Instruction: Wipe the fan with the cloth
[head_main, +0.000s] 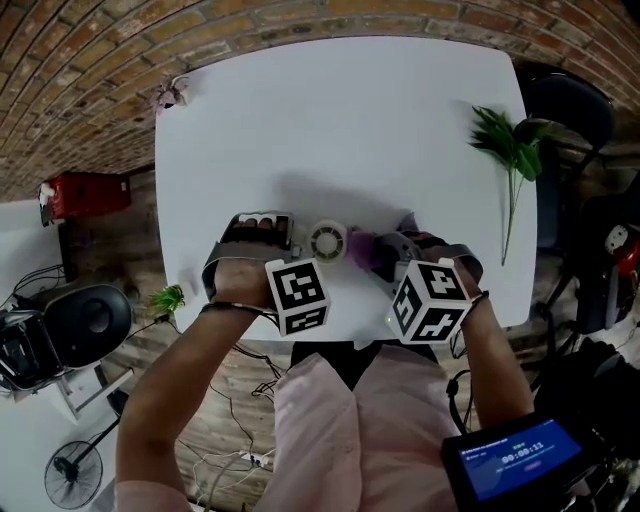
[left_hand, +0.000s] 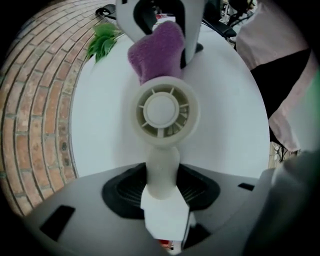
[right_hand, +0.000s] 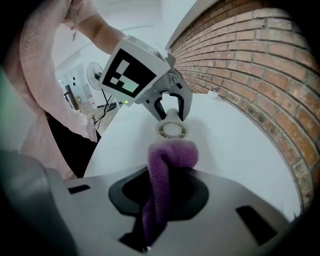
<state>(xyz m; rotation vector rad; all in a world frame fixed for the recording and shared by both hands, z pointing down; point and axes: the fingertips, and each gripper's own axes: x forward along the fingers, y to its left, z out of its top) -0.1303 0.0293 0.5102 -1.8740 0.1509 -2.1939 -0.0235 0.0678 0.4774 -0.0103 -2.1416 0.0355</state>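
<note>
Evidently the fan (left_hand: 167, 111) is a light, hard plastic thing: a round grilled head on a smooth stem (left_hand: 162, 170). It is held over the table (head_main: 350, 130) close to the near edge, about midway along. The left gripper (left_hand: 161, 192) is clamped on the stem, which looks the right place to hold it. The stem is slick and rounded, so I judge it may twist in the jaws under a sideways push. The thin ribs of the grille would not bear hard pressing.

The cloth (right_hand: 170, 160) is soft, fluffy and limp. The right gripper (right_hand: 157, 200) is closed on its bunched middle, leaving a padded fold out front at the head's rim, seemingly touching it. Nothing stands between them. A green sprig (head_main: 510, 150) lies by the right edge and a small pinkish object (head_main: 170, 93) sits at the far left corner, both well apart from the work.
</note>
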